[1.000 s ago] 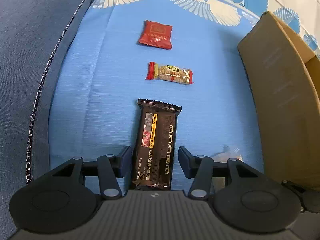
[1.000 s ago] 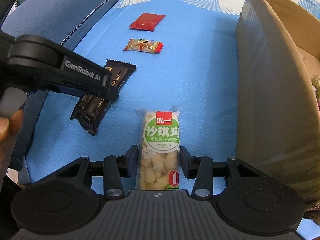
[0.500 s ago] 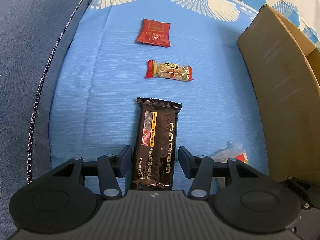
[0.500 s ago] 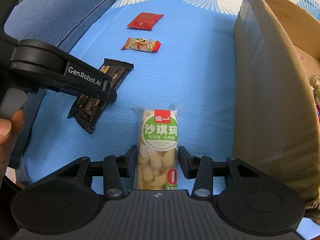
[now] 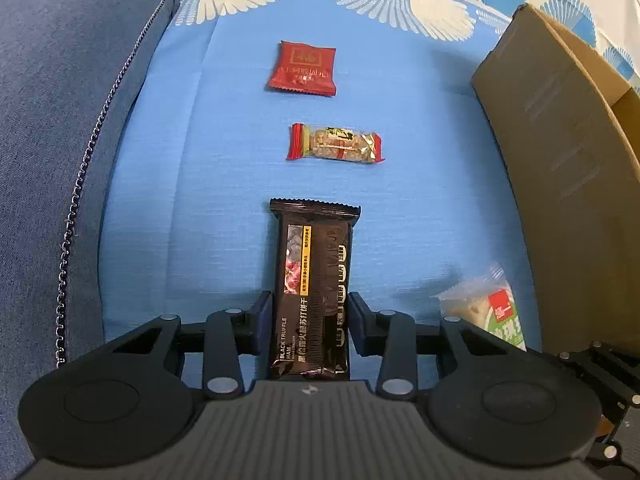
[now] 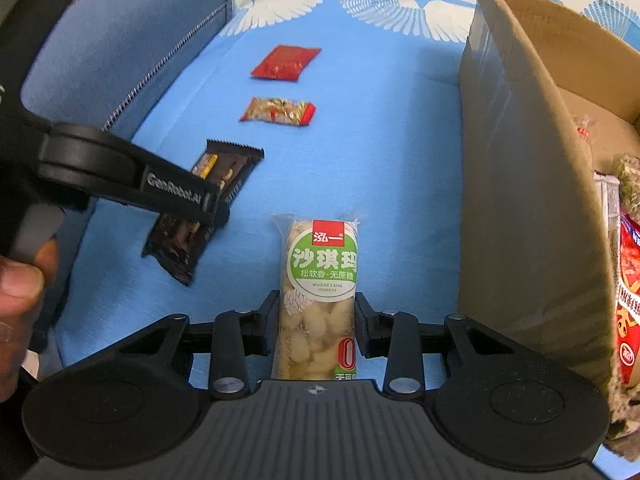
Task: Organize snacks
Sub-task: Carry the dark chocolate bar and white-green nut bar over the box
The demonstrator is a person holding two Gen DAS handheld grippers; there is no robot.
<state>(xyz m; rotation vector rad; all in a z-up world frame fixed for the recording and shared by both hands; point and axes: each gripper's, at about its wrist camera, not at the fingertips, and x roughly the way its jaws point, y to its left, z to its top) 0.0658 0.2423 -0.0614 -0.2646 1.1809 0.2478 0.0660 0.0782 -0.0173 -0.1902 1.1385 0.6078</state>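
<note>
On a blue cloth printed with white fan shapes, the left tongs have just been closing on a black snack pack lettered "BLACK TRUFFLE HAM", and both pads now touch its sides near its lower end. The right tongs have likewise been narrowing around a clear pack with a green label reading "WUZHETANG HONGYI" under large Chinese characters, with a red brand tag on top; their pads press its sides. Both packs lie flat on the cloth, lengthwise between the fingers. Beyond them lie a clear bar with red ends and a red sachet whose print is too blurred to read. A cardboard box stands at the right, with snack packs inside. The left tongs' arm bears the word "GenRobot.AI". A thumb shows at the left edge.
</note>
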